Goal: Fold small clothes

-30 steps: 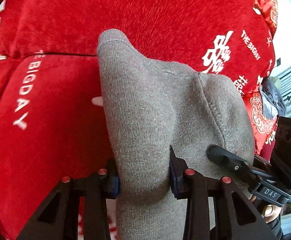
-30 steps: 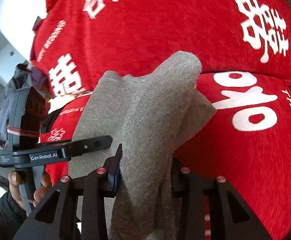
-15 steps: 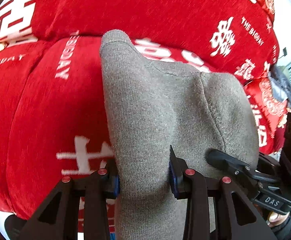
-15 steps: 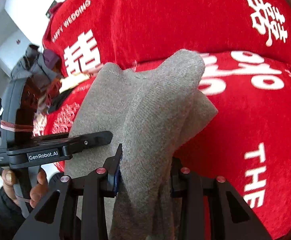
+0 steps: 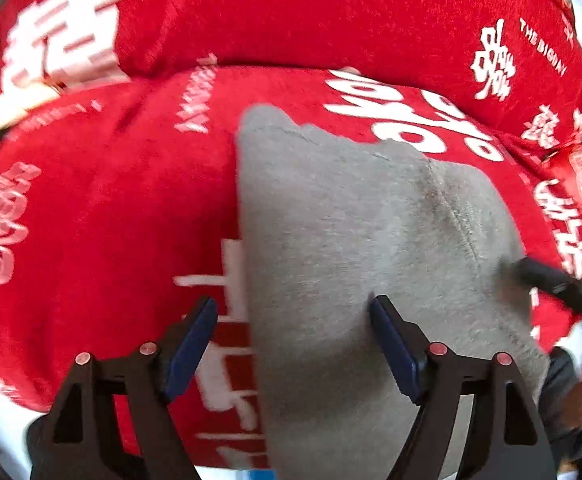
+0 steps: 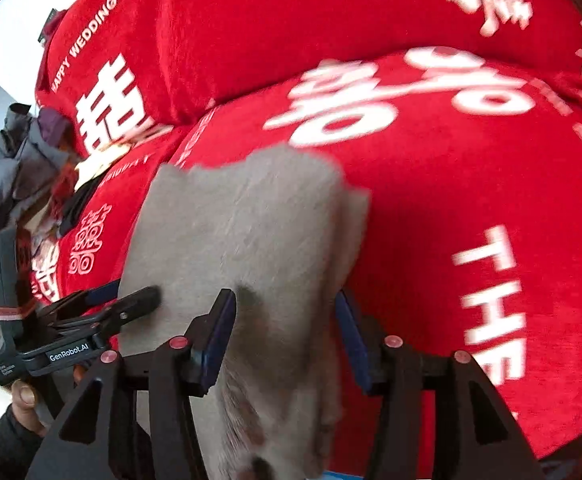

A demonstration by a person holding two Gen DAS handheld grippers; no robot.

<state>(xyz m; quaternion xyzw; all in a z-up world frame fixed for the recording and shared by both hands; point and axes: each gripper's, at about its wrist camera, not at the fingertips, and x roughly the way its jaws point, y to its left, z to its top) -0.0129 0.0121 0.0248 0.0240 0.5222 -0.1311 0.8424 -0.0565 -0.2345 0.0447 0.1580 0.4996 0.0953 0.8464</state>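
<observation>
A grey knit garment (image 5: 355, 248) lies on the red sofa seat cushion (image 5: 103, 216); it also shows in the right wrist view (image 6: 247, 236). My left gripper (image 5: 295, 340) is open, its jaws spread wide; the cloth's left edge lies between them, touching neither pad clearly. My right gripper (image 6: 287, 336) is open too, with the garment's right part lying between its blue pads. The left gripper also shows in the right wrist view (image 6: 127, 300), at the cloth's left edge. The image is motion-blurred.
The red sofa back cushion (image 6: 291, 12) with white lettering rises behind the seat. A pile of grey and dark clothes (image 6: 15, 168) lies at the sofa's far left end. The other gripper's finger (image 5: 551, 280) shows at the right in the left wrist view.
Both grippers have opened and let go of the grey garment, which has dropped onto the seat cushion. Both cameras have moved down and back toward the seat's front edge.
</observation>
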